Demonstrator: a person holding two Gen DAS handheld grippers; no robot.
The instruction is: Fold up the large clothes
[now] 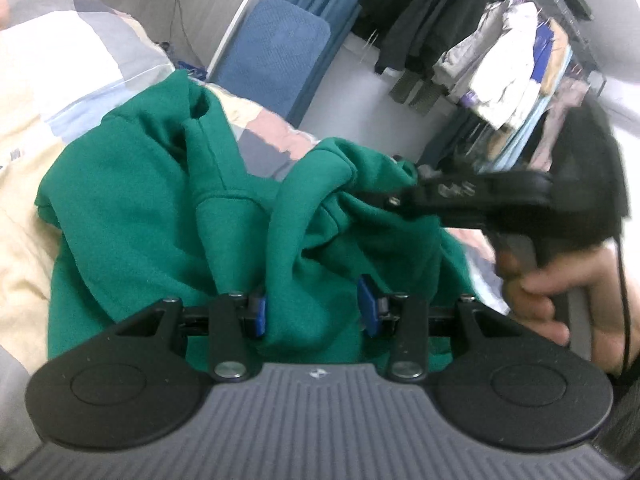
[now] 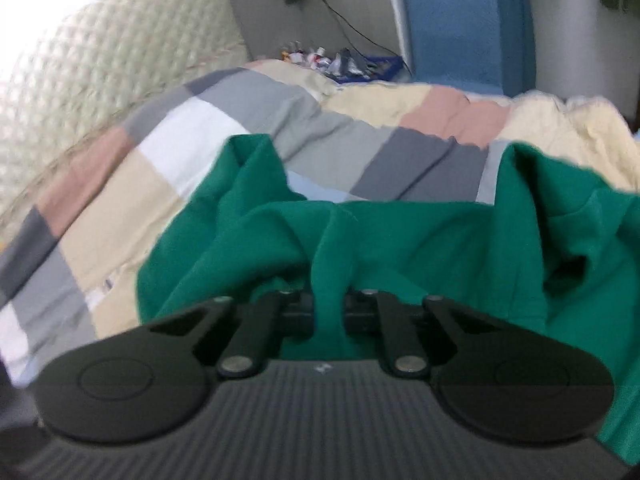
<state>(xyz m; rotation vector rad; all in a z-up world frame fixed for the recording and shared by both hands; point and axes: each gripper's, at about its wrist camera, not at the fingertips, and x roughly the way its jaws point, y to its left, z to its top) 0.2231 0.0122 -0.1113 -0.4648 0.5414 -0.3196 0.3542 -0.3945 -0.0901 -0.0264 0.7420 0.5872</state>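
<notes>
Both grippers clamp cloth: left gripper (image 1: 316,312) has a thick bunched fold of the green sweatshirt (image 1: 152,208) between its blue pads (image 1: 368,308); right gripper (image 2: 329,314) is pinched tight on a thinner fold, held in my right hand (image 1: 560,292).

Progress, my judgement: early. Garment lies crumpled on the patchwork quilt (image 2: 248,128), no flat panel or neat fold visible. Left to do: spread, straighten, fold sleeves and body.

Room: bed with quilted headboard (image 2: 100,48), blue cushion (image 1: 276,56) at the wall, clothes rack (image 1: 512,68) beyond.
</notes>
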